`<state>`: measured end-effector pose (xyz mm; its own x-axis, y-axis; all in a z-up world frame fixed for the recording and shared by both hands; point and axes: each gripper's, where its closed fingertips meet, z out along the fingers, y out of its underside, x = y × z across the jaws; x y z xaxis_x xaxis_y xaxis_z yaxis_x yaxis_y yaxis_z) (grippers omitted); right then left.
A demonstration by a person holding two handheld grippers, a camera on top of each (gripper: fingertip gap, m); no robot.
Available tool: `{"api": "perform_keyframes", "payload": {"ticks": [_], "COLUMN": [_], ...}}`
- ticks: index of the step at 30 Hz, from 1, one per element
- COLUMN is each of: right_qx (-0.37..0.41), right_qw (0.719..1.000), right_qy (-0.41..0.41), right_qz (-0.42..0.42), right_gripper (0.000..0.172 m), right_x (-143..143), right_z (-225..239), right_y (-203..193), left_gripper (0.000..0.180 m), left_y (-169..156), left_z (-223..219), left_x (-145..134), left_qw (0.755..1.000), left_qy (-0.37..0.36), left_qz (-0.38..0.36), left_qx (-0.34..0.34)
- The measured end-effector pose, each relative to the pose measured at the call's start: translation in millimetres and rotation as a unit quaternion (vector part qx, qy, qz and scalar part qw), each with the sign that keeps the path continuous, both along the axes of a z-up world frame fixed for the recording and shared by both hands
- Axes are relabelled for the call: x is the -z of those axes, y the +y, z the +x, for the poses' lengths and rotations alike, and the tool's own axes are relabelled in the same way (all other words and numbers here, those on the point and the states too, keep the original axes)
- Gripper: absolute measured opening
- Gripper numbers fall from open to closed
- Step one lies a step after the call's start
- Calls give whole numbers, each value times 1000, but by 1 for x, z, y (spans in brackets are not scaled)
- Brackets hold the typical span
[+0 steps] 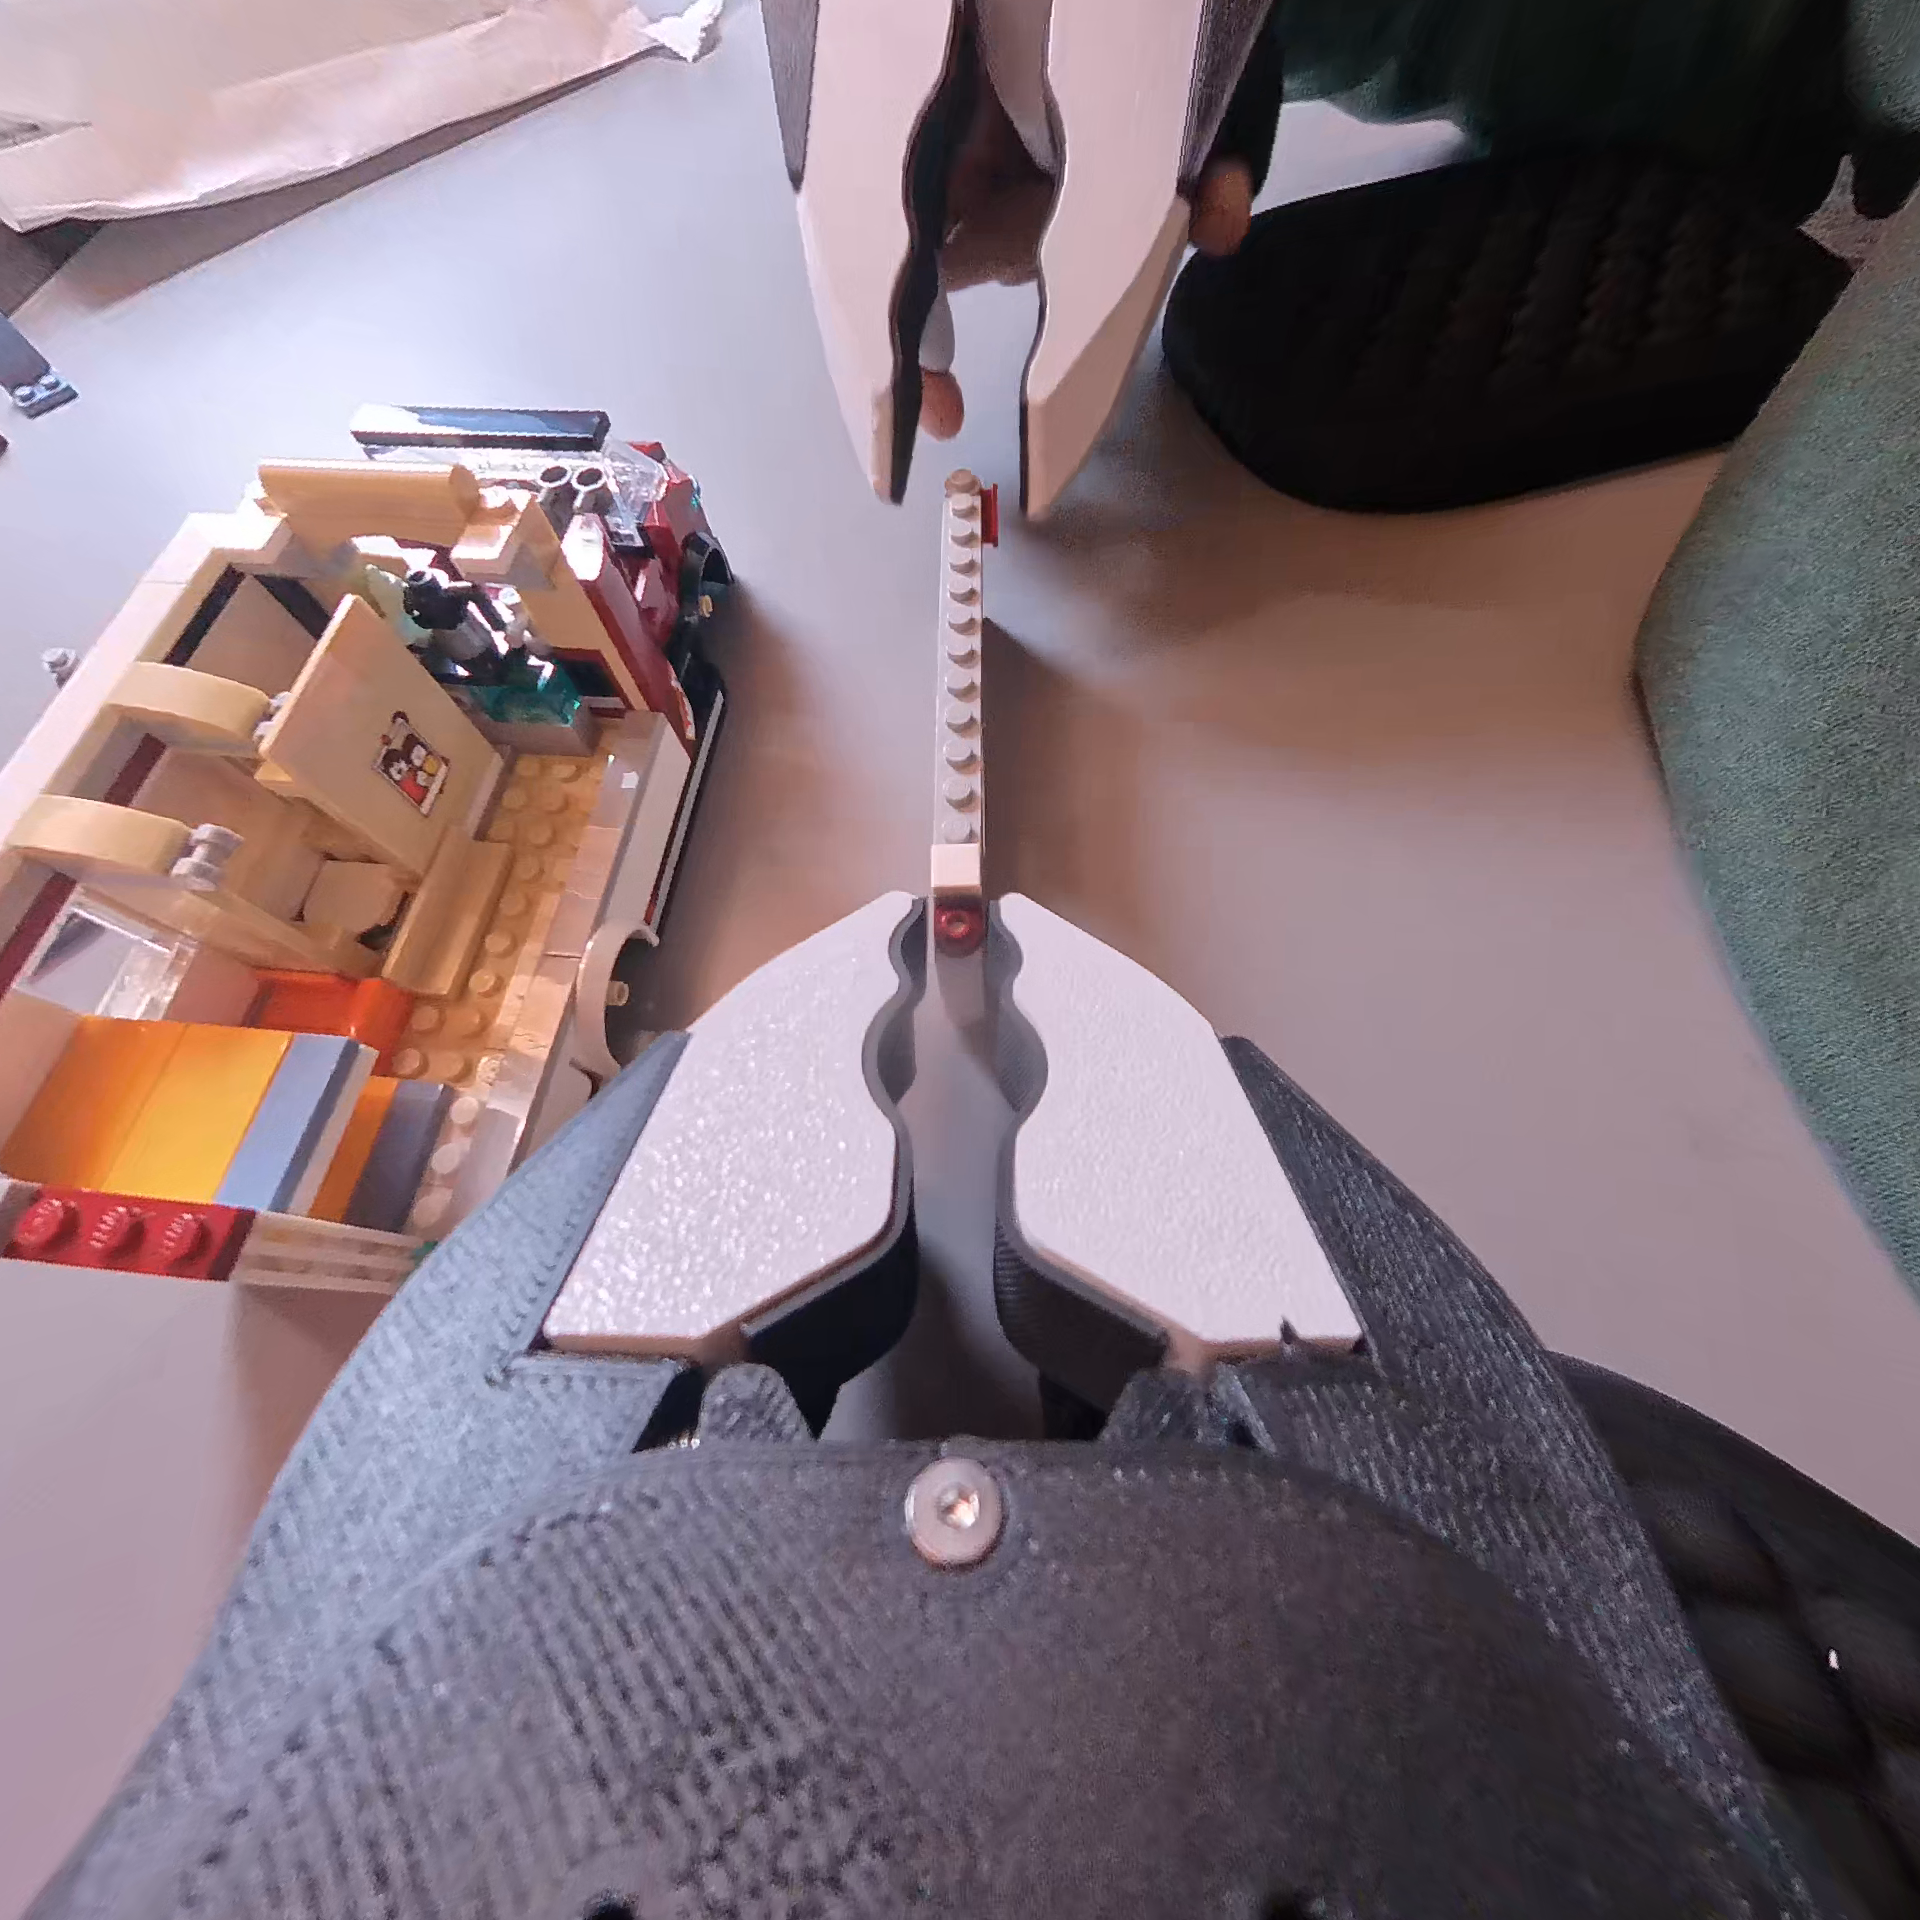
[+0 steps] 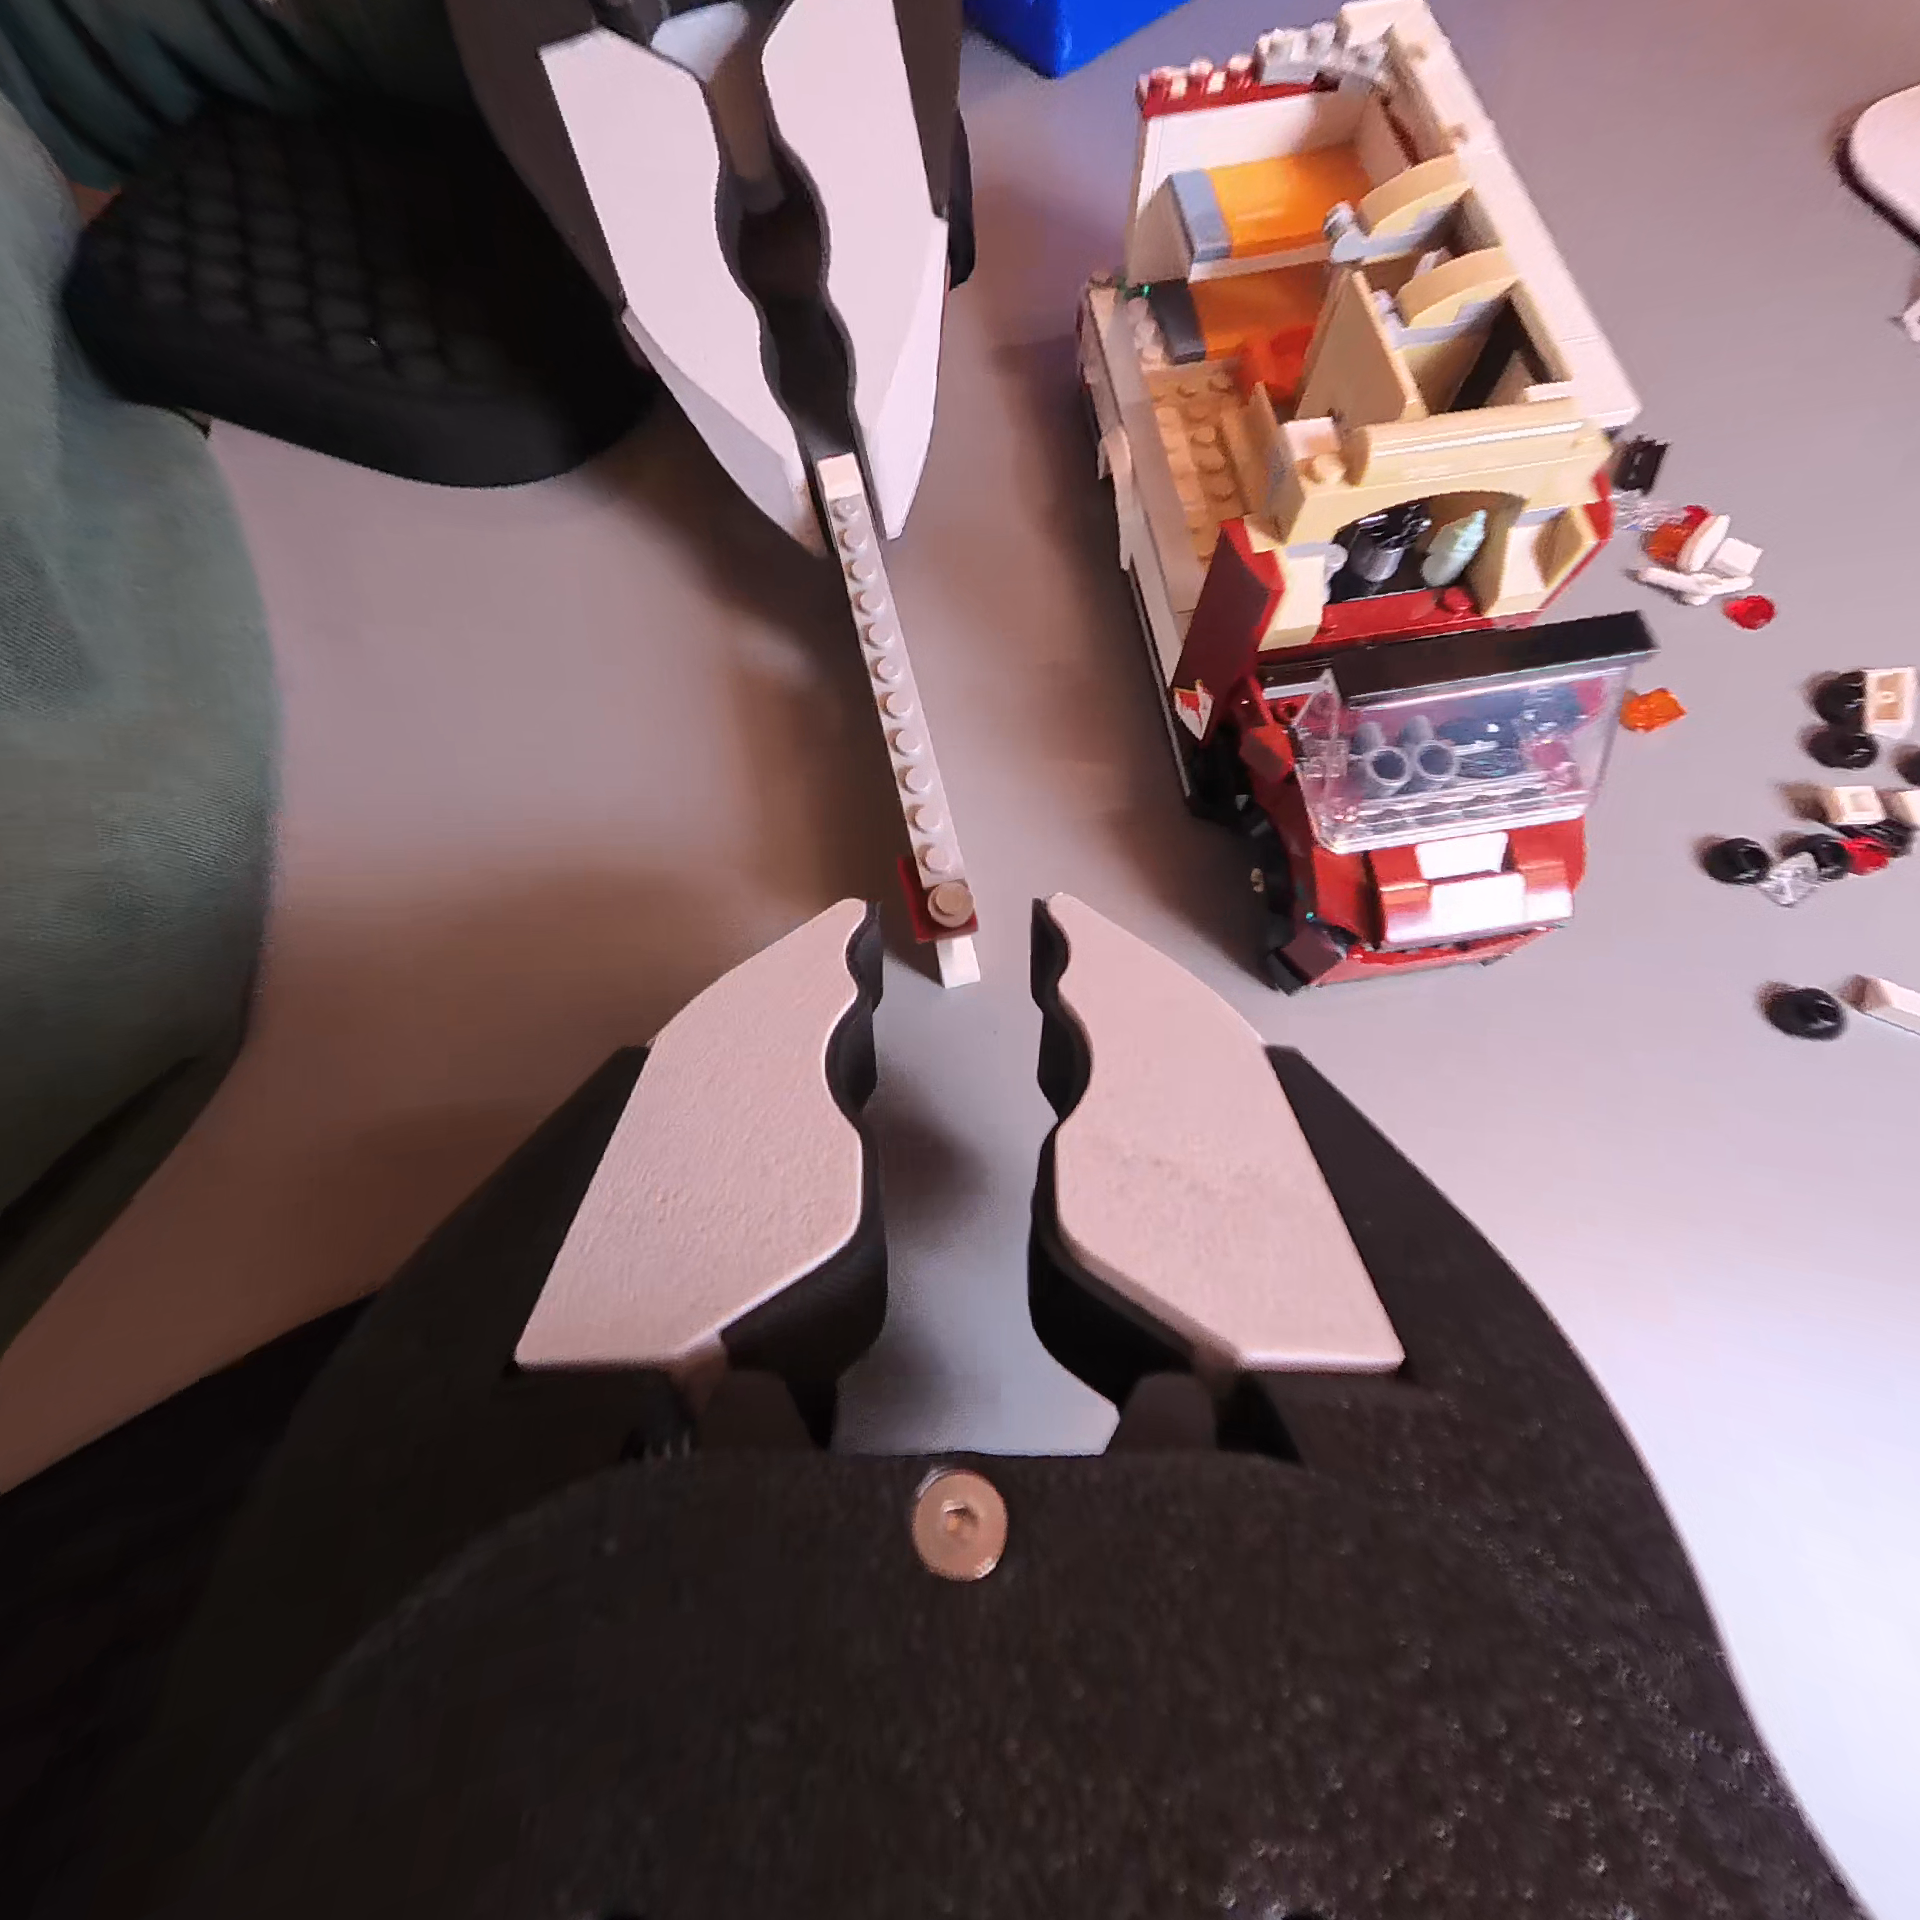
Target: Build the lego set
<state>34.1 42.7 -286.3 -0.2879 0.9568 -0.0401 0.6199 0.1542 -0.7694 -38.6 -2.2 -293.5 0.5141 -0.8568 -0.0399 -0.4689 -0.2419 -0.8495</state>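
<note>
Long white studded strip [image 1: 964,675] held at one end, other end free.
Left gripper [image 1: 958,920] fingers clenched on its near end, centre frame; right gripper [image 2: 954,935] fingers released just short of far end; brick van [image 2: 1382,520] roofless on counter [image 2: 520,675], upper right.

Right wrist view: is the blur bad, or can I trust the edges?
Right wrist view: centre sharp, long white plate crisp; loose pieces at right edge smeared. Left wrist view: green cushion and table shadows blurred; brick van clear.
</note>
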Motion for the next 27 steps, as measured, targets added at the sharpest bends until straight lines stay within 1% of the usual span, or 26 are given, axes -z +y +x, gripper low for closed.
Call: {"api": "perform_keyframes", "payload": {"ticks": [3,5,8,16,23,27], "right_qx": [-6,-3,9,32,32,29], "right_qw": [1000,1000,1000,999,999,998], "right_qy": [-7,-7,-6,3,24,58], "right_qz": [6,4,14,24,19,11], "right_gripper": [15,12,12,13,20,23], "right_x": [8,8,8,8,1,-8], "right_z": [-4,-6,-7,-12,-12,-12], "right_y": [-2,-2,3,8,9,8], "left_gripper": [10,10,10,12,16,22], "left_y": [1,2,6,11,12,10], "left_z": [-1,-2,-7,-14,-15,-15], "left_x": [0,1,2,2,-3,-8], "left_qw": [1000,1000,1000,999,999,999], "left_qy": [3,5,17,18,1,-17], "left_qz": [1,3,12,18,20,28], "left_qx": [-2,-7,-19,-38,-40,-31]}}
